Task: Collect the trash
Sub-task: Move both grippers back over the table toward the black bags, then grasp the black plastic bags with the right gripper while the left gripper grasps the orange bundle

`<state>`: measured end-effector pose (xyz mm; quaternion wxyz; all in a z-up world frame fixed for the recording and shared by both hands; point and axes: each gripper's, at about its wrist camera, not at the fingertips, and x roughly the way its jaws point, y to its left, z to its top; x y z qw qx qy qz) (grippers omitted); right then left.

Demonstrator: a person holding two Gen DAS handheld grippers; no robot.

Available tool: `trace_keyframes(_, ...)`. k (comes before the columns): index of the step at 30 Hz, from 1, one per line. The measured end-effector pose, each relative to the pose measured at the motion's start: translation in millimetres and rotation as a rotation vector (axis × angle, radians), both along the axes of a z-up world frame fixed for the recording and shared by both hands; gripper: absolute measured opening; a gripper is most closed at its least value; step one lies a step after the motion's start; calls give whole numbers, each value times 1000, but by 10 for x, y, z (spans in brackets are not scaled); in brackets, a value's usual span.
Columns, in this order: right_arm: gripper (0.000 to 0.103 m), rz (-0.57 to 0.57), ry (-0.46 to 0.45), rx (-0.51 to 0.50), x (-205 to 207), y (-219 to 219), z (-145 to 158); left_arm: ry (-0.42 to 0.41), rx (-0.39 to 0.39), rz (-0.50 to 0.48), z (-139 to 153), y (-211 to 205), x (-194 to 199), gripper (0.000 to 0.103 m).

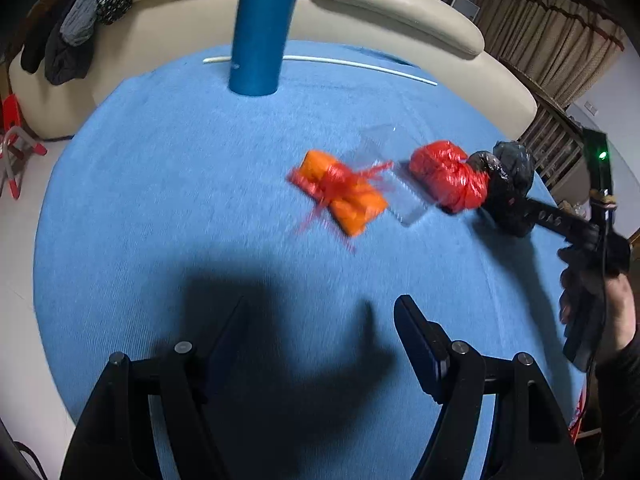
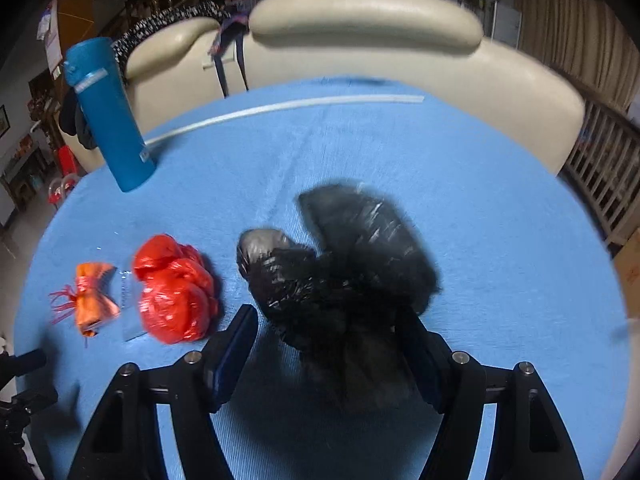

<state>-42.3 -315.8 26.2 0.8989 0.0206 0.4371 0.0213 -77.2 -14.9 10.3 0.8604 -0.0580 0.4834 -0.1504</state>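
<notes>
Nearest, the right tongs [image 2: 326, 344] stand open astride the black plastic bag [image 2: 340, 264] on the blue table [image 2: 500, 220]; light, soft and crinkly, best pinched at its bunched neck. Left tongs [image 1: 320, 336] hang open, empty. Farther left lie the red bag [image 2: 174, 288] and orange bundle [image 2: 92, 296].

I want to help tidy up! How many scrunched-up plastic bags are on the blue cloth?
3: an orange bag farthest left, a red bag in the middle, and a black bag on the right, between the right hand-held gripper fingers.
</notes>
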Motion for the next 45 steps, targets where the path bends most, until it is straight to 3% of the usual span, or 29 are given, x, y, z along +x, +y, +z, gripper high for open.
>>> trace_keyframes(1,52,0,8,15,20,-11,-42,-4,2,-6,4,-29,46,76)
trace_keyframes(3,45,-3,12,37,-5,-31,-82,-7,8,-11,17,-106,193,76)
trace_keyframes(8,43,-11,9,65,-220,-82,-99,-17,0,2,17,-251,498,76)
trace_keyframes(11,43,-22,9,93,-373,-123,-100,-13,31,29,-98,-309,639,76)
trace_keyframes(13,43,-24,7,103,-473,-125,-99,-53,52,19,-114,-350,692,74)
trace_keyframes(15,43,-30,6,113,-558,-130,-103,-52,41,18,-117,-334,748,49)
trace_keyframes(18,43,-36,6,123,-681,-122,-99,-26,3,29,-127,-231,775,46)
trace_keyframes(28,43,-74,-19,181,-1226,-24,-20,-52,40,8,1,-81,155,43)
trace_keyframes(45,43,-163,-82,245,-2216,-7,161,-113,71,-82,286,-362,-586,43)
